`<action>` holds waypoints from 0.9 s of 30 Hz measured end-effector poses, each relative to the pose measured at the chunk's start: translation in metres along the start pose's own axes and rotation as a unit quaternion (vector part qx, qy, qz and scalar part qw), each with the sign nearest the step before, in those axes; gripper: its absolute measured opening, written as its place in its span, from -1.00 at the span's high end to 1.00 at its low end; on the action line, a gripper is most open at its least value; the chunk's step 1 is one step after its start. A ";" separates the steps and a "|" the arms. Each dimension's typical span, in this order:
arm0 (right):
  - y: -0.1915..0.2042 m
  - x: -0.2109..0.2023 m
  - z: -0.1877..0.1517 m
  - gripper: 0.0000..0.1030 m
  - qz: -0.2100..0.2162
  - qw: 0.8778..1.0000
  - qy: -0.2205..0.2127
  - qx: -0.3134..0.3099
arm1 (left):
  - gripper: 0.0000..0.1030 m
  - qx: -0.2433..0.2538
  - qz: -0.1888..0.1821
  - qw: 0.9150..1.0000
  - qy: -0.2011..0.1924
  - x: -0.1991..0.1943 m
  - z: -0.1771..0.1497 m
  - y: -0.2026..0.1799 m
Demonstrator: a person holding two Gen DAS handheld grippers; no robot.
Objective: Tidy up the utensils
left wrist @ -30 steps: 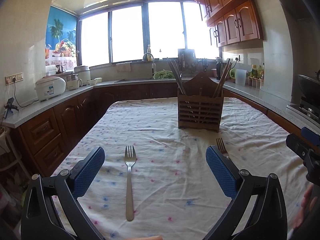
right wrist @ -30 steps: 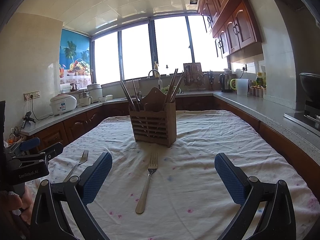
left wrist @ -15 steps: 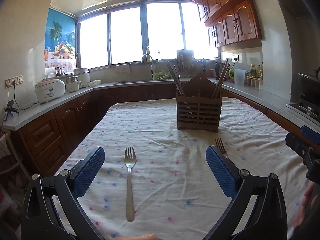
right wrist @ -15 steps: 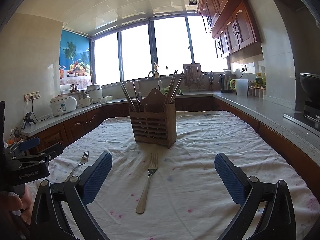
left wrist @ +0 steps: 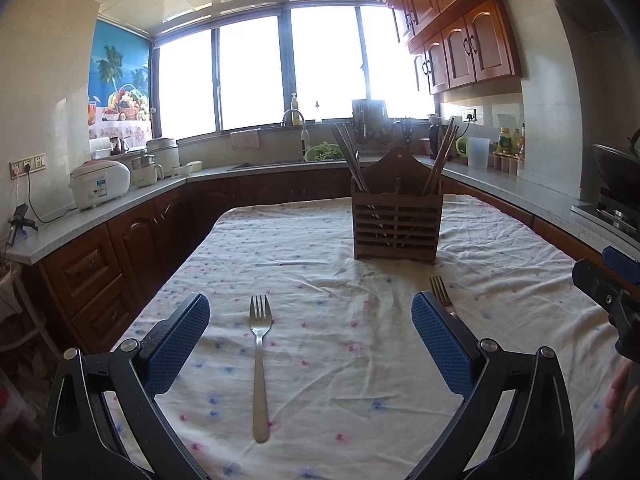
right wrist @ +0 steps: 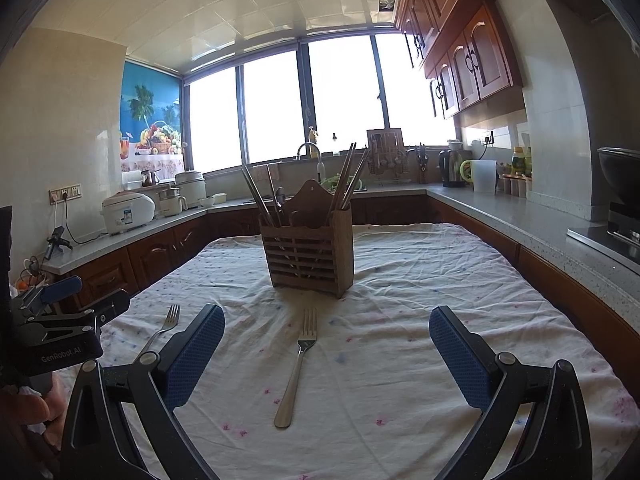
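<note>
Right fork's (right wrist: 298, 364) handle, right view only.

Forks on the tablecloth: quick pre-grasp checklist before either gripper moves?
1. Left gripper open, empty: ok.
2. Right gripper open, empty: ok.
3. Left steel fork flat on the white dotted tablecloth, between the fingers: ok.
4. Right steel fork flat, between the fingers: ok.
5. Slatted wooden utensil holder upright: ok.
6. Free slot in holder beside the chopsticks: cannot tell.
</note>
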State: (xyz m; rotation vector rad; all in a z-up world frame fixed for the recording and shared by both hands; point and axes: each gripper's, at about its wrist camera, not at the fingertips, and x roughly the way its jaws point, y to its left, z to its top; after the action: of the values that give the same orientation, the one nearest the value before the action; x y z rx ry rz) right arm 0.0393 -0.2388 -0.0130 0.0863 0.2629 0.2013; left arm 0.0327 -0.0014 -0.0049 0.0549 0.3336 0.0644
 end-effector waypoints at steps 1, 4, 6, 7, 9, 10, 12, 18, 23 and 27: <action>0.000 0.000 0.000 -1.00 0.000 1.000 0.000 0.000 | -1.00 0.000 0.000 1.000 0.000 0.000 0.000 0.000; 0.000 0.000 0.000 -1.00 0.000 1.000 -0.001 0.000 | -1.00 0.001 -0.001 1.000 0.000 0.000 0.000 -0.001; 0.000 0.000 0.000 -1.00 0.000 1.000 0.000 0.000 | -1.00 0.001 -0.001 1.000 0.000 0.000 0.000 0.000; 0.000 -0.001 0.000 -1.00 0.000 1.000 0.000 0.000 | -1.00 0.000 -0.001 1.000 0.000 0.000 0.000 0.000; 0.000 -0.001 0.000 -1.00 0.000 1.000 0.000 0.000 | -1.00 0.000 -0.001 1.000 0.000 0.000 0.000 -0.001; 0.000 -0.001 0.000 -1.00 0.000 1.000 0.000 0.000 | -1.00 0.000 -0.001 1.000 0.000 0.000 0.000 -0.001; 0.000 -0.001 0.000 -1.00 0.000 1.000 0.000 0.001 | -1.00 0.000 -0.002 1.000 0.000 0.000 0.000 -0.001; 0.000 -0.001 0.000 -1.00 0.000 1.000 0.000 0.001 | -1.00 0.000 -0.004 1.000 0.000 0.000 0.000 -0.001; 0.000 -0.001 0.001 -1.00 0.000 1.000 0.001 0.000 | -1.00 0.000 -0.003 1.000 0.000 0.000 0.000 -0.001; 0.000 -0.001 0.001 -1.00 -0.001 1.000 0.001 0.001 | -1.00 -0.001 -0.004 1.000 0.000 0.000 0.001 -0.001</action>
State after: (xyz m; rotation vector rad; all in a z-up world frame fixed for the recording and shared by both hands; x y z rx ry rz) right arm 0.0383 -0.2389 -0.0122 0.0875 0.2656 0.1996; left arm 0.0332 -0.0023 -0.0038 0.0516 0.3343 0.0568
